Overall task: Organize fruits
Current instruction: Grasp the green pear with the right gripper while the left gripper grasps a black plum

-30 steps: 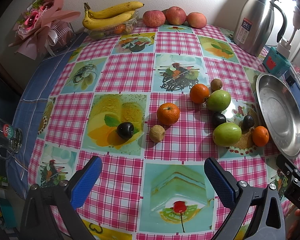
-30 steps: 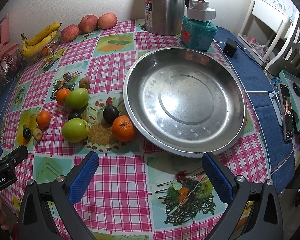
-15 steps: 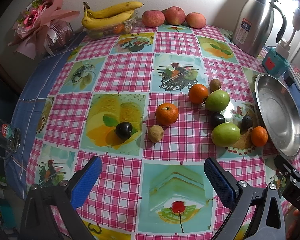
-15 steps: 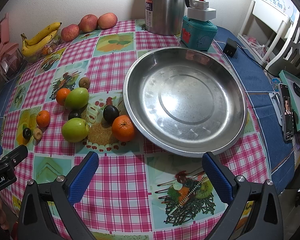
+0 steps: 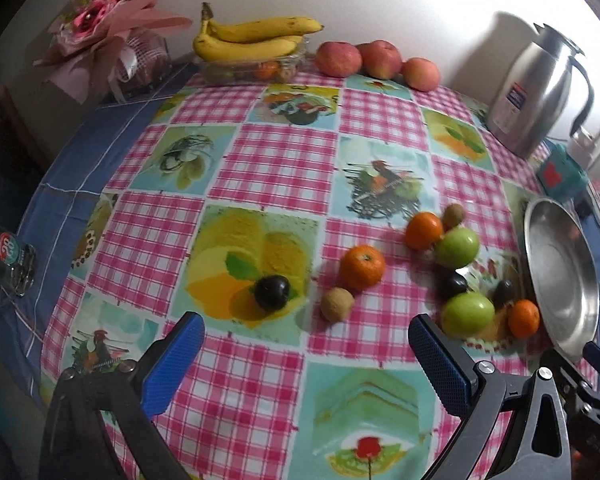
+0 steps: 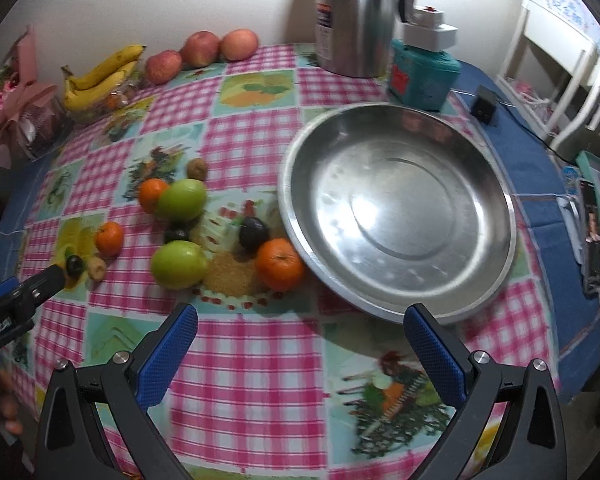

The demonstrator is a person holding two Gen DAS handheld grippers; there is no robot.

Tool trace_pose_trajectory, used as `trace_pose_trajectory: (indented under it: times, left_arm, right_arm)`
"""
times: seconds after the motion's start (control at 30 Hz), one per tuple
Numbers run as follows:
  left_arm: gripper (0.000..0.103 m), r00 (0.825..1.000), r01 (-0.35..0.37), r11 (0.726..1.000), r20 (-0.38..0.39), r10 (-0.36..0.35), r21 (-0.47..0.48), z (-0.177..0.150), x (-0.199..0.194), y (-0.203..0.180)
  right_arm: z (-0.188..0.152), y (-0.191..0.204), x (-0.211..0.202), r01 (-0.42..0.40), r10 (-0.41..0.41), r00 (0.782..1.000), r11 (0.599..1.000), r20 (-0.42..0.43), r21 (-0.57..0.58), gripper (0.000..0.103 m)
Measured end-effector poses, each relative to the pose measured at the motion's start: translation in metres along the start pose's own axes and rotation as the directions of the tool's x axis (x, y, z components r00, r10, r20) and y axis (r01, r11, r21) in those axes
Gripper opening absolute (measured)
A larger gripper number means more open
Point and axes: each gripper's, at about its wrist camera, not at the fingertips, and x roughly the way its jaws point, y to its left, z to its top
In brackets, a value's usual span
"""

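Loose fruit lies on the checked tablecloth: three oranges, one of them [image 5: 362,267] near the middle, two green apples [image 5: 467,313] [image 6: 179,265], dark plums [image 5: 271,292] [image 6: 253,233] and small brown kiwis [image 5: 337,304]. A wide steel dish [image 6: 396,208] stands empty to the right of the fruit. My left gripper [image 5: 306,354] is open over the near table, with the plum and a kiwi just beyond its fingertips. My right gripper [image 6: 300,346] is open too, hovering before the dish's near rim and the nearest orange [image 6: 280,264].
Bananas [image 5: 252,38] on a clear box and three red apples [image 5: 376,58] sit at the table's back. A steel thermos [image 6: 356,12] and a teal box [image 6: 422,74] stand behind the dish. A glass mug [image 5: 6,260] and a bouquet [image 5: 108,32] are on the left.
Both grippers have moved forward and slightly left over the table, so the fruit looks closer. Their jaws stay open; no fruit has shifted.
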Motion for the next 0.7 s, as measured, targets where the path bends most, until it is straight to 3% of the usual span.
trace_pose_trajectory:
  times: [0.4,0.7]
  left_arm:
    - [0.103,0.993,0.071,0.993,0.105,-0.061,-0.093,0.017,0.005,0.028]
    - [0.103,0.995,0.078,0.992,0.070,-0.071,-0.097,0.022,0.016,0.030]
  right_arm:
    - [0.022,0.049,0.010,-0.112,0.113,0.993,0.992,0.023,-0.058,0.103]
    - [0.032,0.065,0.030,-0.137,0.137,0.991,0.989,-0.002,-0.053,0.103]
